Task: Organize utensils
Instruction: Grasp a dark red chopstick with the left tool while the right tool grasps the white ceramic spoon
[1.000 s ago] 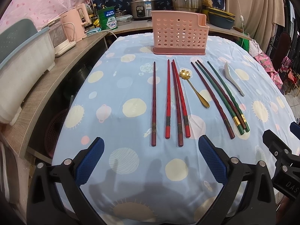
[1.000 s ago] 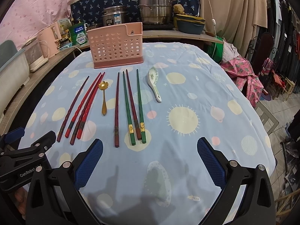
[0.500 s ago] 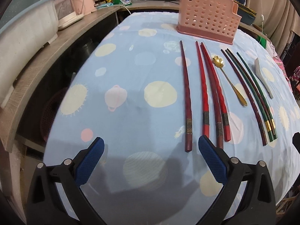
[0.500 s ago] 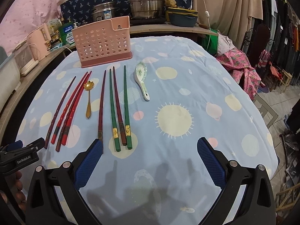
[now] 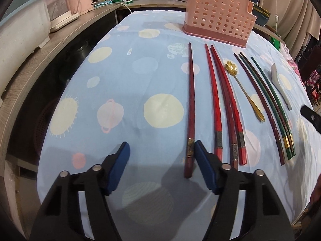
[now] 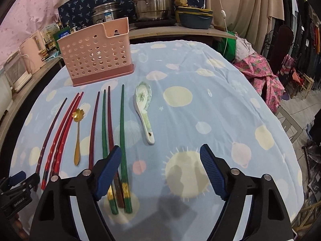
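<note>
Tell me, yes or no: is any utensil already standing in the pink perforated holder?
No: through its holes the pink holder looks empty, and the chopsticks, gold spoon and ceramic spoon lie on the tablecloth.

Soft, even indoor light from above leaves the patterned tabletop [image 5: 124, 84] bright and mostly glare-free. Blurred grey shadows pool on the cloth just ahead of each wrist camera. Fisheye bending curves the edges, dark vignettes cut the corners, and the background clutter looks dim and soft.

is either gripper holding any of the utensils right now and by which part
Nothing is held. Both the left gripper and right gripper are closing over the tablecloth, pads touching no chopstick.
</note>
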The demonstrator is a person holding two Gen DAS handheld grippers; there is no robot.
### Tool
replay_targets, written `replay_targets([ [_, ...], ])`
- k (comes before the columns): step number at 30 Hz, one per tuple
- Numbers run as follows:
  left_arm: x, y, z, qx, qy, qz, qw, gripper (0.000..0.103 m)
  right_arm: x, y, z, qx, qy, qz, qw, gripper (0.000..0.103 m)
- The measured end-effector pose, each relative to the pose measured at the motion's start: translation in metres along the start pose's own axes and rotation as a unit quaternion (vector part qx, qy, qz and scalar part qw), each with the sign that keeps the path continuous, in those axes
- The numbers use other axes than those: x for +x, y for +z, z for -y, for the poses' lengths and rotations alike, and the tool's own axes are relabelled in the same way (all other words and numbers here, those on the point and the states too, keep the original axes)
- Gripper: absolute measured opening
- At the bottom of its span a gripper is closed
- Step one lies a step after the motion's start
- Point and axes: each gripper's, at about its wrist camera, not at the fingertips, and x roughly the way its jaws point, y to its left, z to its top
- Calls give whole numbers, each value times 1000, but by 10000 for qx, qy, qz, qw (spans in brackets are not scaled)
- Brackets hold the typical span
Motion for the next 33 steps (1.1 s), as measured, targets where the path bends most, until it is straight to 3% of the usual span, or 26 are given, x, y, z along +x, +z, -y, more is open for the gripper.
replay_targets([
  [6, 0, 5, 1, 65, -220, -8, 9997, 18, 41, 22, -10, -197, 93, -208, 9995, 47],
  [9, 0, 5, 4, 121, -289, -25, 9995, 11, 59, 23, -16, -332, 98, -383, 9987, 35],
  [12, 0, 5, 6, 157, -315, -31, 9994, 10, 61, 22, -19, -475, 73, -291, 9984, 33],
  [16, -1, 5, 8, 169, -339, -55, 9993, 8, 59, 21, -19, -497, 228, -328, 9980, 12],
  [23, -12, 2, 12, 178, -347, -21, 9992, 7, 41, 16, -16, -419, 435, -333, 9976, 9],
  [33, -49, 16, 9, 49, -414, 353, 9985, 7, -13, 30, -8, -158, 671, 51, 9976, 7],
])
